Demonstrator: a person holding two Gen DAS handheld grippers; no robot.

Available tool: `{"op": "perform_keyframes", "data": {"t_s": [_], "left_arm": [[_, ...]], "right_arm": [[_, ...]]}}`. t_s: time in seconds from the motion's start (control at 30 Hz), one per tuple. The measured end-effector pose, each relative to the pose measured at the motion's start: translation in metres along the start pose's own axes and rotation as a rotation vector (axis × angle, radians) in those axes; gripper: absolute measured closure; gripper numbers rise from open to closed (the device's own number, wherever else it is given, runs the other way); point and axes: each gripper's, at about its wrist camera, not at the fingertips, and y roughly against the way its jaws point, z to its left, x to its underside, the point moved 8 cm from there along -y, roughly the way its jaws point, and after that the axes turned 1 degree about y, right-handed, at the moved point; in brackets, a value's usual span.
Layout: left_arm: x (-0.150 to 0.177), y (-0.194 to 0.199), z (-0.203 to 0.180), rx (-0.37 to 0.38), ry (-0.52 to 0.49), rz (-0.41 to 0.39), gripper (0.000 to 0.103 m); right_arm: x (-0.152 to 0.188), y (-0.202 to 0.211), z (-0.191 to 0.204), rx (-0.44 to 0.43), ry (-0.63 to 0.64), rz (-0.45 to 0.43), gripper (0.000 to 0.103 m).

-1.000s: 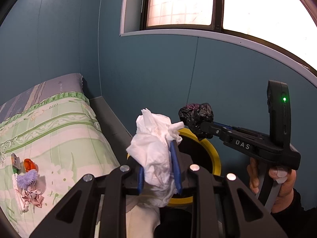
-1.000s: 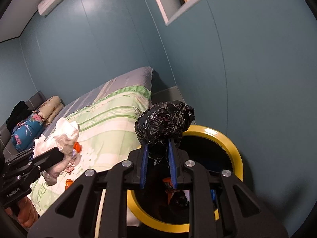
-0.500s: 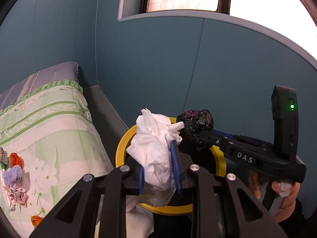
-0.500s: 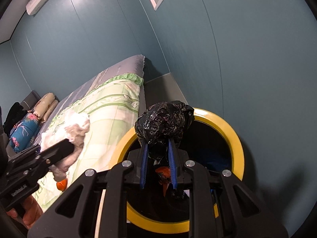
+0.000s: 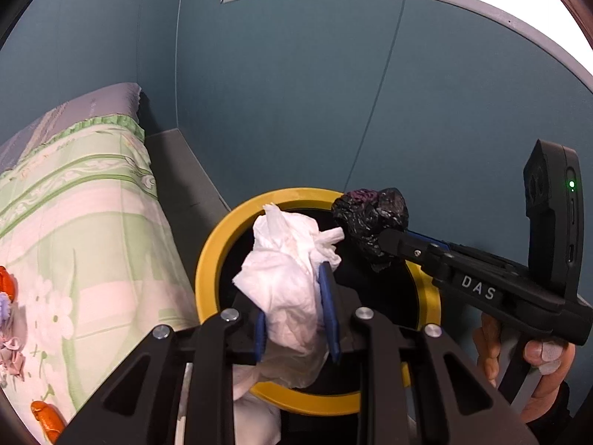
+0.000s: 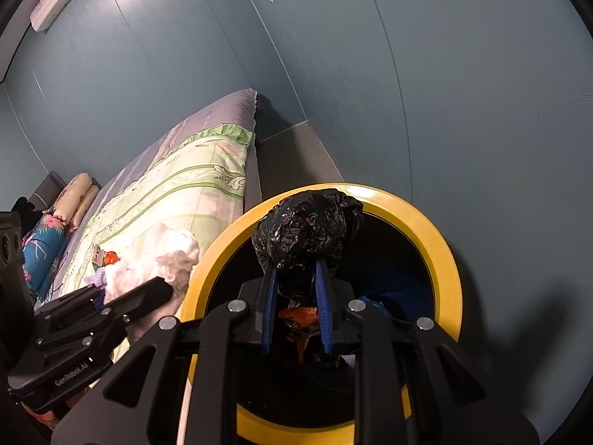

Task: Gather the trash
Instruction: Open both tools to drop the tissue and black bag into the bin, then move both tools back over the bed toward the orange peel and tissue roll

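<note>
My left gripper [image 5: 296,296] is shut on a crumpled white tissue [image 5: 292,270], held over the near left part of the yellow-rimmed trash bin [image 5: 207,256]. My right gripper [image 6: 296,282] is shut on a crumpled black plastic bag [image 6: 307,230], hanging above the open bin [image 6: 441,244]. In the left wrist view the right gripper [image 5: 374,244] comes in from the right with the black bag [image 5: 370,218] over the bin's far side. In the right wrist view the left gripper [image 6: 155,289] holds the tissue [image 6: 166,252] at the bin's left rim. Orange and blue trash [image 6: 302,315] lies inside the bin.
A bed with a green floral cover [image 5: 74,215] runs along the left, close to the bin. Small orange and purple scraps [image 5: 7,289] lie on it, and pillows [image 6: 70,200] sit at its far end. A teal wall [image 5: 333,111] stands right behind the bin, with a window above.
Both grippers have sunk toward the bin with their loads. The bin's yellow rim now shows almost whole under them, and the window has slid up out of view.
</note>
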Motion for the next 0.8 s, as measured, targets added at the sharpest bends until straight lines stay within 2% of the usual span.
{"op": "perform_keyframes", "data": {"t_s": [0.1, 0.13, 0.27, 0.33, 0.6, 0.8], "left_arm": [[0.0, -0.001, 0.0, 0.013, 0.01, 0.006, 0.077], [0.001, 0.0, -0.001, 0.021, 0.017, 0.009, 0.071], [0.001, 0.003, 0.005, 0.028, 0.041, 0.001, 0.051], [0.001, 0.006, 0.013, 0.02, 0.058, -0.008, 0.041], [0.0, 0.028, 0.047, -0.013, 0.122, -0.049, 0.03], [-0.004, 0.058, 0.077, -0.063, 0.157, -0.114, 0.017]], "right_arm": [[-0.002, 0.0, -0.002, 0.01, -0.002, -0.001, 0.084], [-0.002, 0.0, -0.002, 0.011, -0.005, -0.001, 0.083], [-0.004, 0.002, -0.005, 0.025, -0.019, -0.012, 0.07], [-0.004, 0.004, -0.007, 0.028, -0.029, -0.015, 0.069], [-0.007, 0.02, -0.007, 0.031, -0.036, -0.058, 0.059], [-0.014, 0.042, 0.013, -0.004, 0.01, -0.128, 0.048]]}}
